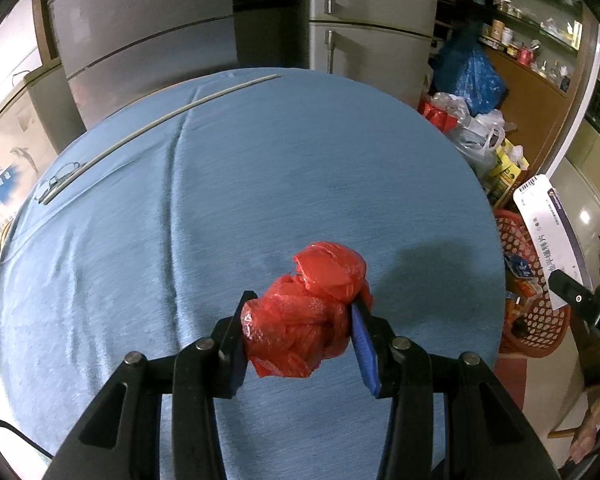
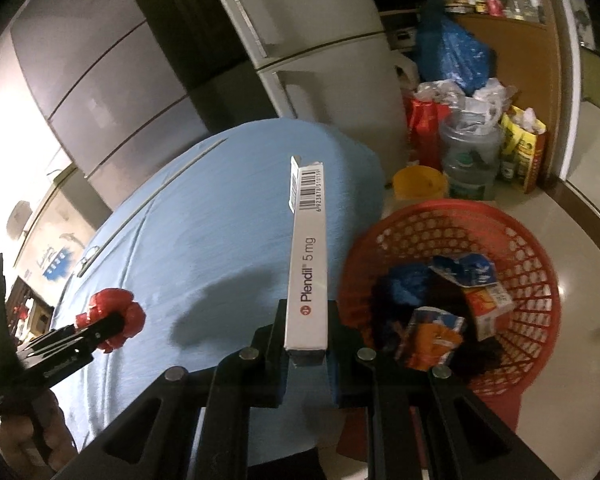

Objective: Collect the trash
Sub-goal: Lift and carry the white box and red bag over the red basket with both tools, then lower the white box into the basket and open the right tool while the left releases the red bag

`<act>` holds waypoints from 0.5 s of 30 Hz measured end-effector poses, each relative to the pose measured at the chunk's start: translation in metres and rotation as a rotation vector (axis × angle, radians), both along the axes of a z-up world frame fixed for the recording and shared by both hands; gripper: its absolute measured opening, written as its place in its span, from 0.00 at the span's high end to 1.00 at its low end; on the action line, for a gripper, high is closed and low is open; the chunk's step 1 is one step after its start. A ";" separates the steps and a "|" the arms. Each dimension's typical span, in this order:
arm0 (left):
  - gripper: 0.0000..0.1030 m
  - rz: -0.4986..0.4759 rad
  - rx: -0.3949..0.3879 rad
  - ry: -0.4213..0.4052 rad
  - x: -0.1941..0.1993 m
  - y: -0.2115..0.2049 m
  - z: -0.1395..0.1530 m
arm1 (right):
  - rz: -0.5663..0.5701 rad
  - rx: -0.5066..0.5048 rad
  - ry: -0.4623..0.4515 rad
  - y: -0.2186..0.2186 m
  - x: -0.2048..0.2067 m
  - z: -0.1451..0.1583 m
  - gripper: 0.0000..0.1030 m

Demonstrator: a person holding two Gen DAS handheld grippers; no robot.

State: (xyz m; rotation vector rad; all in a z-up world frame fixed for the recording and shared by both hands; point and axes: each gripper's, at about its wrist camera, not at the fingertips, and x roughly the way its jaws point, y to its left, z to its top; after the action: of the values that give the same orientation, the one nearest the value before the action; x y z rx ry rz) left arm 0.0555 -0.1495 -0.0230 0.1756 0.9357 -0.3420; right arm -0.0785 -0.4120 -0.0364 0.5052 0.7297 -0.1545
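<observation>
Two hand-held black grippers are at work, each with one piece of trash clamped in it. Between the blue pads of the left gripper [image 1: 300, 336] sits a single crumpled red plastic bag [image 1: 312, 308], bunched into a knotted wad and pressed on both sides, held just above the round table under its blue cloth [image 1: 180, 220]. The right gripper [image 2: 306, 344] is closed tight on the near end of one long, flat white medicine carton printed "Plendil 5 mg" [image 2: 306, 264], which juts straight out ahead of the fingers with its barcode flap at the far end. Just to the right of that gripper, and lower, stands one red perforated plastic basket [image 2: 532, 264] on the pale floor; inside it lie several crumpled wrappers, blue, orange and white, but they overlap in shadow and I cannot count them. Ahead of the left gripper one thin pale rod [image 1: 160, 120] lies across the far part of the cloth, with a small wire clip at its near end that is hard to make out. Beyond the table rise two grey refrigerators. Off to the right, past the basket, bags and tubs are heaped against a wooden shelf unit, a blue plastic bag [image 2: 448, 52] on top; the heap is too jumbled to count. Only a few fingers of the person show, cut off at the picture edges.
</observation>
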 end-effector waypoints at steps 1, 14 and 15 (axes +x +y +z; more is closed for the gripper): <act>0.55 -0.004 0.000 0.000 0.000 -0.003 0.000 | -0.013 0.000 0.002 -0.005 -0.003 -0.001 0.84; 0.55 -0.106 -0.003 -0.021 -0.006 -0.050 0.012 | -0.159 -0.004 0.028 -0.064 -0.031 -0.012 0.84; 0.55 -0.116 -0.006 -0.024 -0.007 -0.055 0.014 | -0.166 -0.006 0.030 -0.067 -0.032 -0.013 0.84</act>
State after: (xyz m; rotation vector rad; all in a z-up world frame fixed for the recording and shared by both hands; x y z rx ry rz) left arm 0.0487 -0.2048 -0.0088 0.2284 0.9030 -0.4493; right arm -0.1106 -0.4790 -0.0492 0.5585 0.7166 -0.3198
